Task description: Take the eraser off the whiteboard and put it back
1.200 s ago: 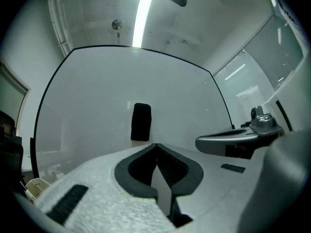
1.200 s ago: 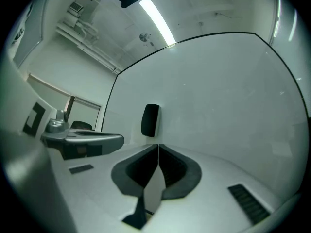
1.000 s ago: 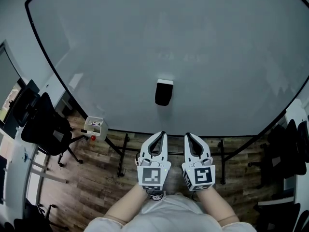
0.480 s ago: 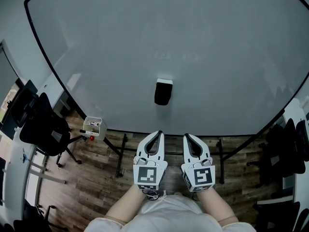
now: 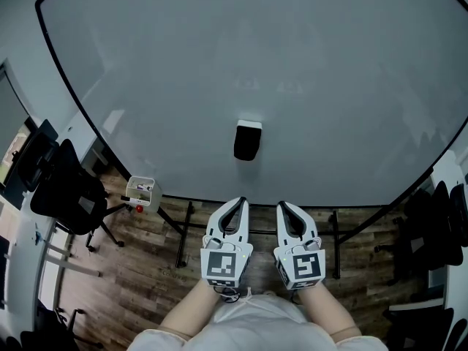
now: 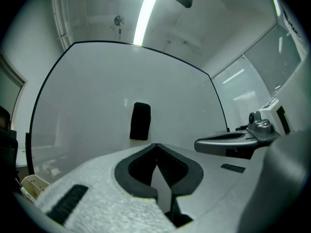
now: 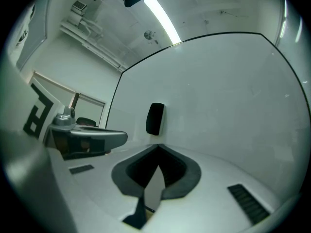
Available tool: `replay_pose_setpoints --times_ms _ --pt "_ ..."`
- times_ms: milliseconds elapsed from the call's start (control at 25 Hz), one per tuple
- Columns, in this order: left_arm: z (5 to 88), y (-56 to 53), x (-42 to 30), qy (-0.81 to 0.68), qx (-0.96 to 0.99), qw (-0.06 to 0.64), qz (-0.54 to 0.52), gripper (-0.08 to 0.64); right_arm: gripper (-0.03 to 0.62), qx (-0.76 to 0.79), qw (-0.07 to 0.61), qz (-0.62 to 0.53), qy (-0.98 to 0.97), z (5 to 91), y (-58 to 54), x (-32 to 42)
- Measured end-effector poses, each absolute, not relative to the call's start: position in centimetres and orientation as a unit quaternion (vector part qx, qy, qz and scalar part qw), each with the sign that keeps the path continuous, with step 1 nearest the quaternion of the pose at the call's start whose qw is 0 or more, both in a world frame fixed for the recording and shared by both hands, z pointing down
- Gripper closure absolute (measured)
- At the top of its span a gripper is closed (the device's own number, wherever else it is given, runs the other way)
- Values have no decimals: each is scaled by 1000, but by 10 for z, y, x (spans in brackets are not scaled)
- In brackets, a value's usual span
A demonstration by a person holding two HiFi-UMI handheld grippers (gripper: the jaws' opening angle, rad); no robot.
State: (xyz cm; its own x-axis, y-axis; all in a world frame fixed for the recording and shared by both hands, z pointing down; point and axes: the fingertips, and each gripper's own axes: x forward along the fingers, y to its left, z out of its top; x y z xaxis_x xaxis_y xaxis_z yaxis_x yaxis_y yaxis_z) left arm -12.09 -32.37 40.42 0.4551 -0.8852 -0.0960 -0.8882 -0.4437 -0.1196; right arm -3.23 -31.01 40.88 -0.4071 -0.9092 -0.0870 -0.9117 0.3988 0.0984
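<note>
A black eraser (image 5: 247, 140) with a white edge sticks upright on the large whiteboard (image 5: 307, 64), near its lower middle. It also shows as the eraser (image 6: 140, 121) in the left gripper view and the eraser (image 7: 155, 119) in the right gripper view. My left gripper (image 5: 239, 201) and right gripper (image 5: 282, 205) are held side by side below the board's bottom edge, both pointing at it. Both are shut with nothing between the jaws; the tips meet in the left gripper (image 6: 156, 145) and right gripper (image 7: 158, 146) views. The eraser hangs well ahead of both.
The whiteboard stands on a black wheeled frame (image 5: 186, 229) over a wooden floor (image 5: 139, 269). A small white tray (image 5: 142, 191) with markers is fixed at the board's lower left. Black office chairs (image 5: 62, 189) stand at the left and chairs (image 5: 431, 225) at the right.
The left gripper has slid slightly left and down in the head view; the right one and the eraser have kept their places.
</note>
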Motion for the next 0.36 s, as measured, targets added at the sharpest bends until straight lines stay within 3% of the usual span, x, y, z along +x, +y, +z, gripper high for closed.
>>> replay_pose_setpoints --times_ms 360 --pt "404 -329 -124 522 -849 76 6 543 566 -541 10 69 838 408 -314 -35"
